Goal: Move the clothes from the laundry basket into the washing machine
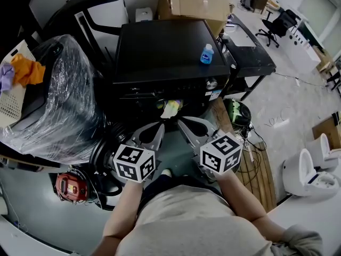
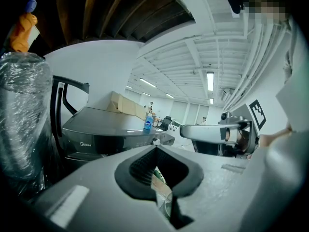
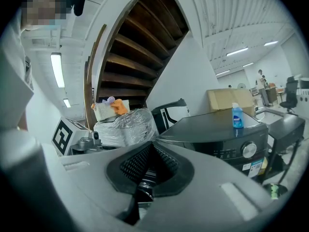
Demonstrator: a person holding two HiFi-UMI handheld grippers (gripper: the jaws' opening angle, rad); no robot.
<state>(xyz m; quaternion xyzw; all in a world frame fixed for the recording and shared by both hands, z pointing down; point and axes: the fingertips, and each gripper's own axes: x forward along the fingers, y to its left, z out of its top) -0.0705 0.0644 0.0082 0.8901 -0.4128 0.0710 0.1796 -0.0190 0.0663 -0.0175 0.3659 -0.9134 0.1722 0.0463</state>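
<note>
Left tool (image 1: 158, 128) and right tool (image 1: 185, 124), closed, face washer (image 1: 160, 52).

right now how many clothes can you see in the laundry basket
2: an orange one and a purple one beside it, at the basket's top. More may be hidden inside.
</note>
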